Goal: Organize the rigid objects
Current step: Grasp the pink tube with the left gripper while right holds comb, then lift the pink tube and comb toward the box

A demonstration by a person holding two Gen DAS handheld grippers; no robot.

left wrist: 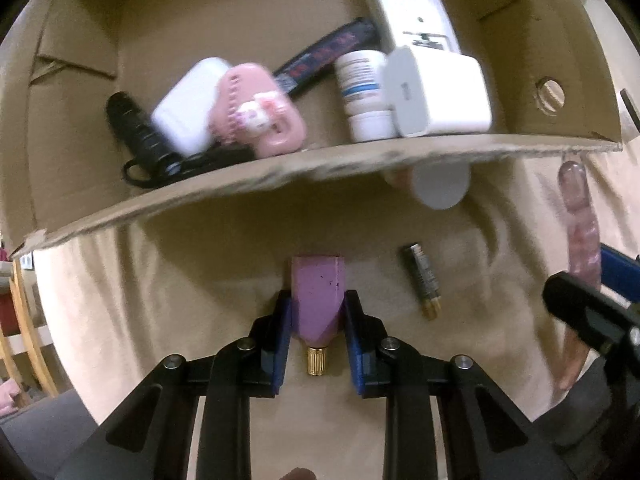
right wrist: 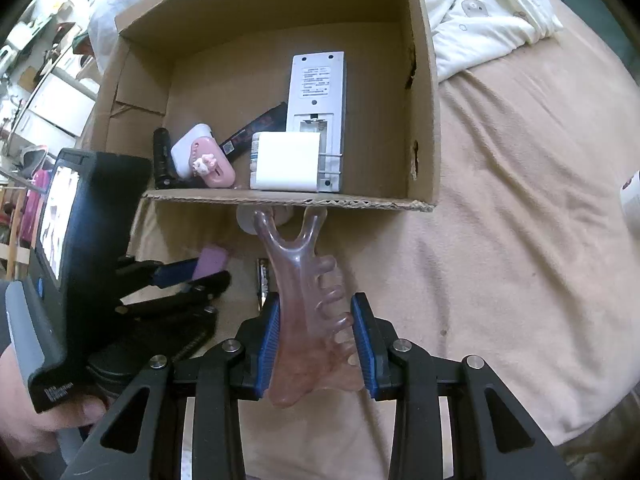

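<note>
A purple block-shaped bottle (left wrist: 318, 300) with a gold knurled cap (left wrist: 318, 361) lies on the beige sheet, and my left gripper (left wrist: 319, 300) is shut on its sides with both blue pads. From the right wrist view, the left gripper (right wrist: 180, 276) sits low at the left with the purple bottle (right wrist: 214, 262) between its fingers. My right gripper (right wrist: 316, 300) is shut on a translucent pink comb-like tool (right wrist: 304, 280), held above the sheet just short of the cardboard box (right wrist: 280, 199). The pink tool (left wrist: 576, 216) also shows at the left view's right edge.
The open cardboard box (left wrist: 280, 172) holds a white remote (right wrist: 316, 92), white charger (right wrist: 286, 160), pill bottle (left wrist: 360, 92), pink clip (left wrist: 260, 112), white case (left wrist: 188, 104) and black flashlight (left wrist: 134, 128). A battery (left wrist: 422, 284) and white round cap (left wrist: 440, 188) lie on the sheet before it. Cream bedding (right wrist: 480, 12) is piled behind.
</note>
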